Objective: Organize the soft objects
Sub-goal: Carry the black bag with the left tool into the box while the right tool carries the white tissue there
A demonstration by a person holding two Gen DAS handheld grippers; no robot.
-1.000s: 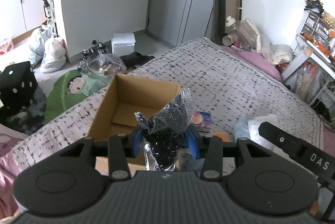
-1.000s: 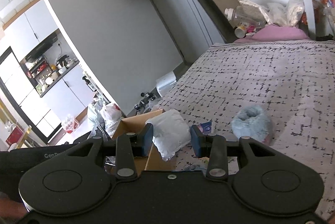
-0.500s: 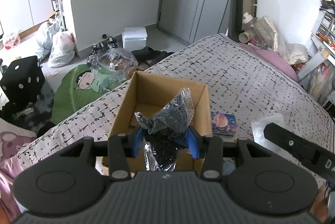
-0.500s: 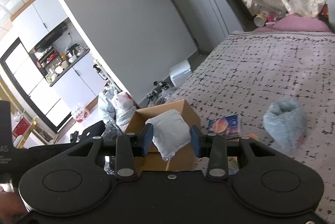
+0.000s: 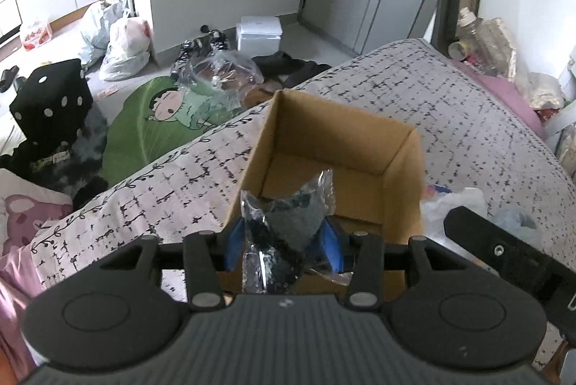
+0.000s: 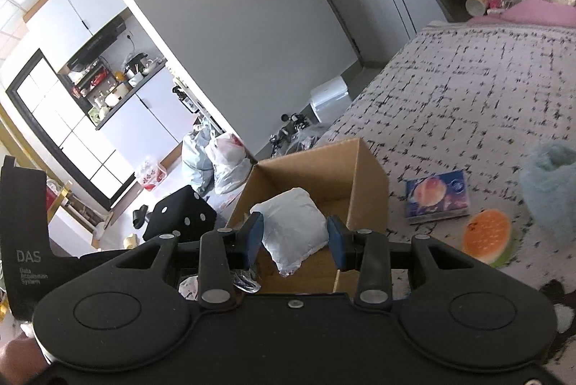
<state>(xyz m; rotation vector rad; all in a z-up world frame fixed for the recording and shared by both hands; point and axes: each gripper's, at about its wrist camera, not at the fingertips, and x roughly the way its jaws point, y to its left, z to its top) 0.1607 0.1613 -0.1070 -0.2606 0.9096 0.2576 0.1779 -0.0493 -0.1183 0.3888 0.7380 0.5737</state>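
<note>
You had the left gripper [image 5: 282, 243], jaws just eased, around the dark bagged bundle [image 5: 288, 223] and the right gripper [image 6: 294, 241] clamping the white pouch [image 6: 293, 228] above the cardboard box [image 5: 345, 147]; lowering and releasing looked next.

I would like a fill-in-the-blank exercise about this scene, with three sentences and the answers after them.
1. The left hand-held gripper holds a dark item wrapped in clear ____.
2. The right hand-held gripper holds a white pouch over the open cardboard ____.
3. The burger toy lies on the ____, beside the booklet.

Missing words: plastic; box; bed
</note>
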